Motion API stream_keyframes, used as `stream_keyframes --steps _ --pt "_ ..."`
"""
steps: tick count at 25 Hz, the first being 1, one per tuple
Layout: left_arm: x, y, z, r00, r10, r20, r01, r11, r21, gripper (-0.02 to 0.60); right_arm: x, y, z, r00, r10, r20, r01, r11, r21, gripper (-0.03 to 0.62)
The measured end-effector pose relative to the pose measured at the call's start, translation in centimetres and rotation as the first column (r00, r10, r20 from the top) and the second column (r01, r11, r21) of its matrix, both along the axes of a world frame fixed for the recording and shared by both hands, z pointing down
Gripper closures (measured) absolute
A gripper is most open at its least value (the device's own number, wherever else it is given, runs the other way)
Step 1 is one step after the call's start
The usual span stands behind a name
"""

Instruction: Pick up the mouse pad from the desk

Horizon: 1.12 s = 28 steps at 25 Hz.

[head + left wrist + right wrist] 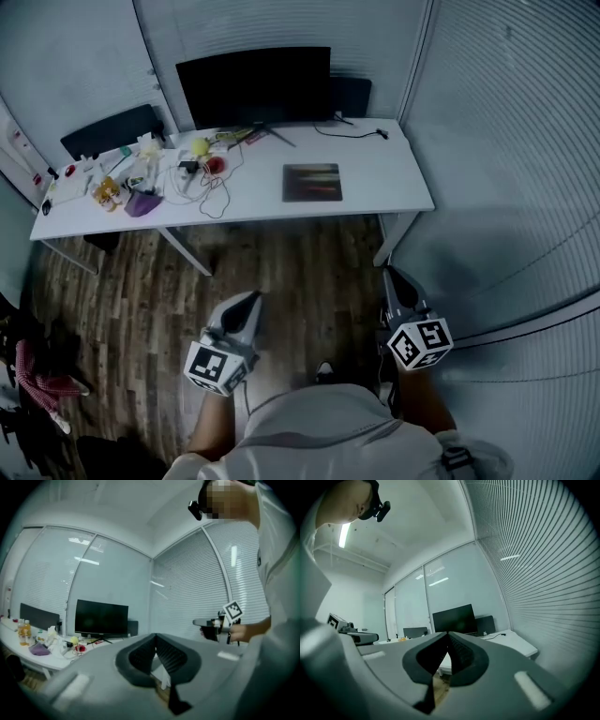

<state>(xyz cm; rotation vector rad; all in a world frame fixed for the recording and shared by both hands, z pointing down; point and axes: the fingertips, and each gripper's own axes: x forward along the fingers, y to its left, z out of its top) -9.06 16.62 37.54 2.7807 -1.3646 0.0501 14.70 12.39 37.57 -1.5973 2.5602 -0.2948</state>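
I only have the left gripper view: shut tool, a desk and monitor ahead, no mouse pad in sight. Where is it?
Observer: The head view shows the mouse pad flat on the white desk, right of centre, in front of the monitor.
Operator: Anything on it?
Observer: Nothing; the small clutter lies on the desk's left half.
Operator: And the other side?
Observer: The right tool has its jaws together, empty, short of the desk above the wood floor.
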Motion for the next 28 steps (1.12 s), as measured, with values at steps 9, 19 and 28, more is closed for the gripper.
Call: stream_keyframes --steps 9,19,28 --pt "4.3 -7.7 1.0 0.999 -0.049 0.023 0.05 0.998 -0.044 0.581 3.9 -8.5 1.5 0.997 -0.068 0.035 0.068 0.998 -0.015 0.592" --pt "3.8 -18.8 2.8 0.999 0.007 -0.035 -0.01 0.998 -0.062 0.581 3.0 -16.9 3.6 0.999 -0.042 0.003 0.042 0.996 -0.079 0.592" --pt "-3.1 -32.8 3.2 0.998 0.033 -0.06 -0.039 0.995 -0.093 0.581 -3.3 -29.0 1.5 0.998 0.015 -0.061 -0.021 0.995 -0.099 0.592"
